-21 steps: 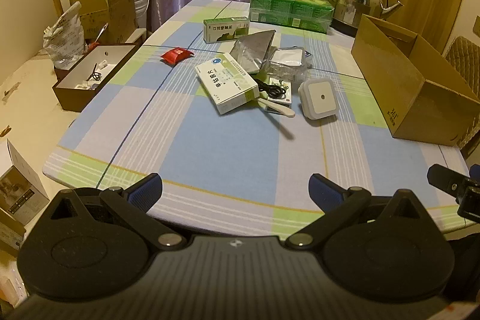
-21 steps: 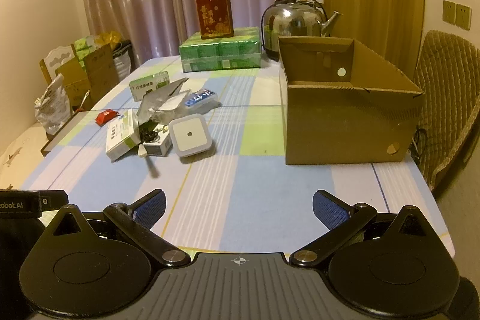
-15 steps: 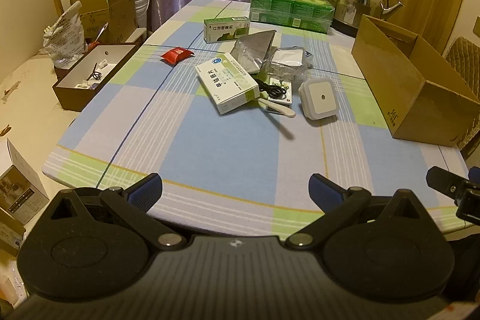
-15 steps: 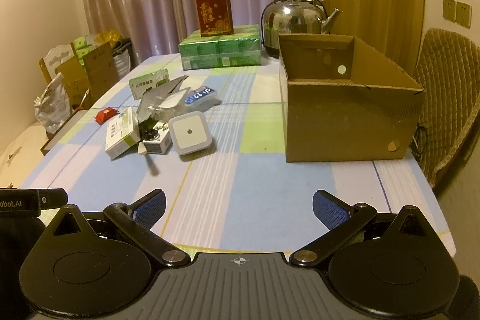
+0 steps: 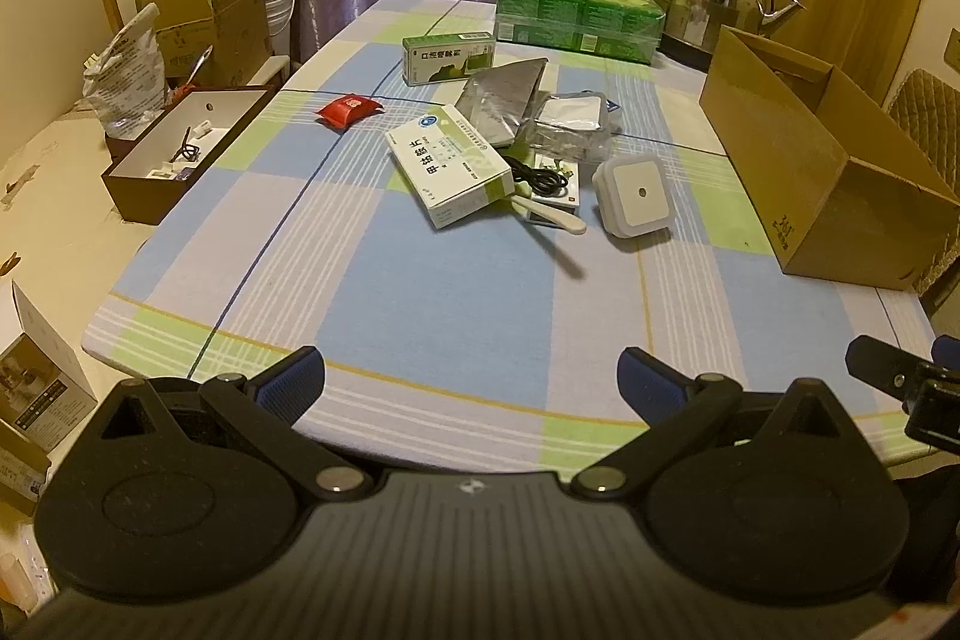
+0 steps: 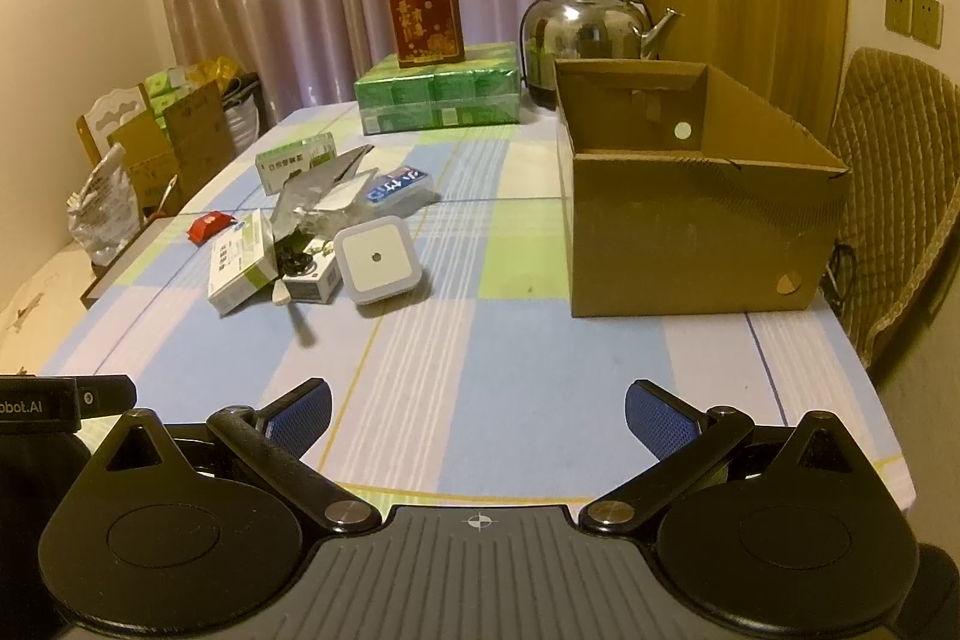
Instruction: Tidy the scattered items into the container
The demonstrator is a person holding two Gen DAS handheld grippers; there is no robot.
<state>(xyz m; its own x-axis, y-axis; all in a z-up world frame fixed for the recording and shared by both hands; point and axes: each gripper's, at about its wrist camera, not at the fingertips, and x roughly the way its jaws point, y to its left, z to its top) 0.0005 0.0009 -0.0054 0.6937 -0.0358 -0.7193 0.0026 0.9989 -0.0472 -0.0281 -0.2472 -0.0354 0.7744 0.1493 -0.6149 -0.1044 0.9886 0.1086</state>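
Worktop (image 5: 456, 292) with checked cloth fills both my views. Cardboard box (image 6: 690, 226), open top, sits on the right side, nothing visible inside it from here. Green wrapped packs (image 6: 438, 97) at the far end, red carton (image 6: 425, 17) on top, steel kettle (image 6: 585, 31) beside. Scattered pile mid-worktop, well apart from the box: white-green medicine box (image 5: 450, 172), second green box (image 5: 449, 57) behind, silver foil pouch (image 5: 501, 97), square white night light (image 5: 637, 196) nearest the cardboard box, black cable (image 5: 540, 175), small red packet (image 5: 348, 111) off to the left. My left claw (image 5: 471, 379) released, spread wide, empty, over the near edge. My right claw (image 6: 478, 412) same, released, empty.
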